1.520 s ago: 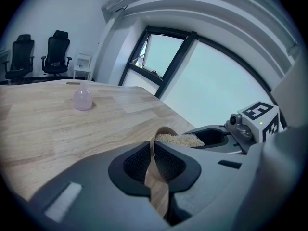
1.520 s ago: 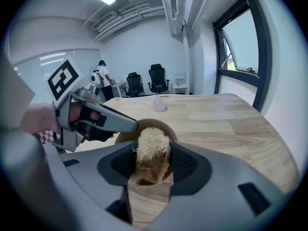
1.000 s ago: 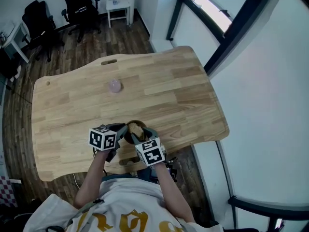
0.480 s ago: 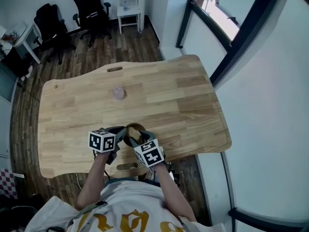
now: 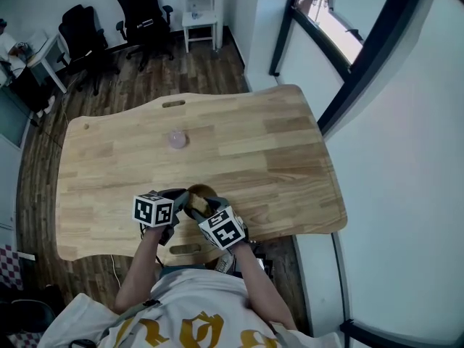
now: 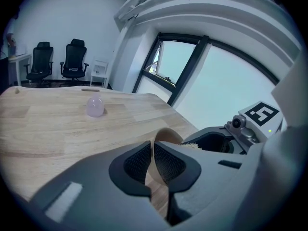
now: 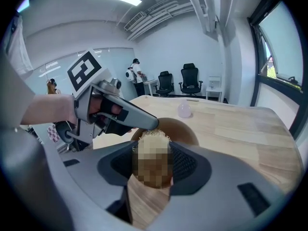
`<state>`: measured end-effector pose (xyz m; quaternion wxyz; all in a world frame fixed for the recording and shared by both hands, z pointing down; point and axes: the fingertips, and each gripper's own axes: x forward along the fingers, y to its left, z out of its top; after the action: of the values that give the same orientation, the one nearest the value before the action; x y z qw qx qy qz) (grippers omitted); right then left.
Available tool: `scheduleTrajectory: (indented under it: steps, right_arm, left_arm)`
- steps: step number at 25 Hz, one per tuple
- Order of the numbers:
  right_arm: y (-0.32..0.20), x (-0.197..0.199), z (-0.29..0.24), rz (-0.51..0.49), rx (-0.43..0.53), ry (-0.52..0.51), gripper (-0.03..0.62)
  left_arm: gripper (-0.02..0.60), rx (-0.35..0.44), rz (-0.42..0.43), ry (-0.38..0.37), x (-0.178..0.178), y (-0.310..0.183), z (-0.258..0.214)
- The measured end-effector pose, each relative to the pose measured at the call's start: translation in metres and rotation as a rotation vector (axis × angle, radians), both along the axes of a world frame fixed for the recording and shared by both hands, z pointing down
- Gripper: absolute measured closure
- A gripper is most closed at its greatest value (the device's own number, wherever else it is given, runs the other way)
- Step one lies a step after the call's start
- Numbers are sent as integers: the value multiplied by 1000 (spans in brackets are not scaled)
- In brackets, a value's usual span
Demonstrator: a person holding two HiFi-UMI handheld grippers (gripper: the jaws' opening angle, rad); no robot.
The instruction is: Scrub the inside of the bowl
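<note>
My L gripper (image 6: 152, 146) pinches the brown wooden bowl's (image 7: 186, 128) rim; R gripper (image 7: 153, 149) clamps a pale fibrous scrub pad (image 7: 152, 137) over it.

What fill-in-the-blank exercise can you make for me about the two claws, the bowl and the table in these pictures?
1. The left claw is shut on the bowl's ___.
2. The right claw, shut on the scrubber, faces the open ___.
3. The table is made of ___.
4. The office chairs behind it are ___.
Missing words: rim, bowl, wood, black.
</note>
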<state>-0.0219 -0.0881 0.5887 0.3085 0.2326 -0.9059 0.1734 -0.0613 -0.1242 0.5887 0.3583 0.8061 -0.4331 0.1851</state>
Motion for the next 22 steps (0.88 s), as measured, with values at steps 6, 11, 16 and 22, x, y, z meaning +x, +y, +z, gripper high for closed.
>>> scheduleTrajectory:
  steps: [6, 11, 16, 22]
  right_arm:
    - [13, -7, 5, -131, -14, 22, 411]
    - [25, -15, 6, -232, -12, 49, 411]
    - [31, -14, 6, -294, -14, 117, 411]
    - [35, -3, 10, -330, -20, 172, 411]
  left_arm:
    - [561, -7, -27, -22, -5, 9, 5]
    - [561, -18, -56, -30, -13, 16, 9]
    - [561, -22, -59, -50, -12, 19, 12]
    - [561, -5, -65, -44, -4, 19, 7]
